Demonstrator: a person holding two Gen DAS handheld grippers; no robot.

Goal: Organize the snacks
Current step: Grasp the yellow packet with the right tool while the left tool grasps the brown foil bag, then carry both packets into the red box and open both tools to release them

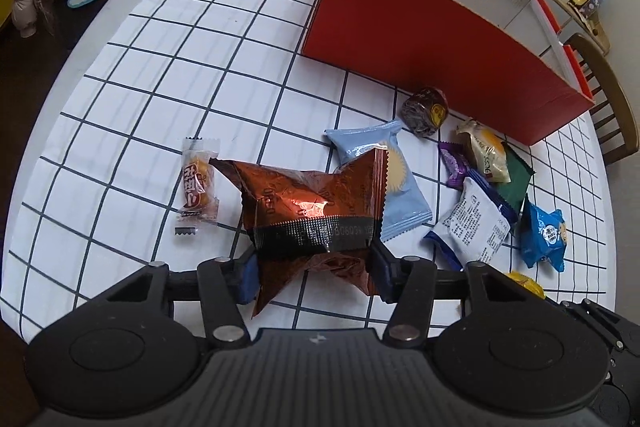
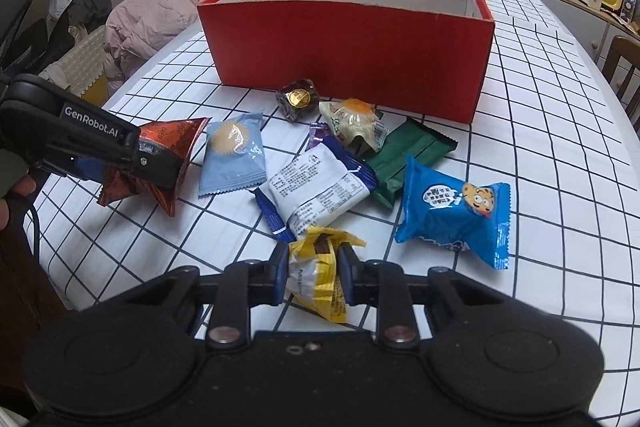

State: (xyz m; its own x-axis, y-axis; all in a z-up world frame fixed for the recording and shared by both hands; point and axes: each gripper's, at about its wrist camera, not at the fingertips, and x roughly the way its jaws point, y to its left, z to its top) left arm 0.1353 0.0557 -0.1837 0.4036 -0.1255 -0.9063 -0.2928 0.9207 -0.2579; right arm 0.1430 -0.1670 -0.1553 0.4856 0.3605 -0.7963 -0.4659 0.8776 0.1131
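My left gripper is shut on a copper-brown foil snack bag, low over the table; it also shows in the right wrist view, at the left. My right gripper is shut on a yellow and white snack packet, near the table's front. An open red cardboard box stands behind the snack pile and also shows in the left wrist view. Loose snacks lie before it: a light blue packet, a white and navy packet, a blue tiger packet.
A dark round snack, a cream packet, a green packet and a purple one lie near the box. A small clear-wrapped cake lies apart at the left. The checked tablecloth covers the table; a chair stands at the right.
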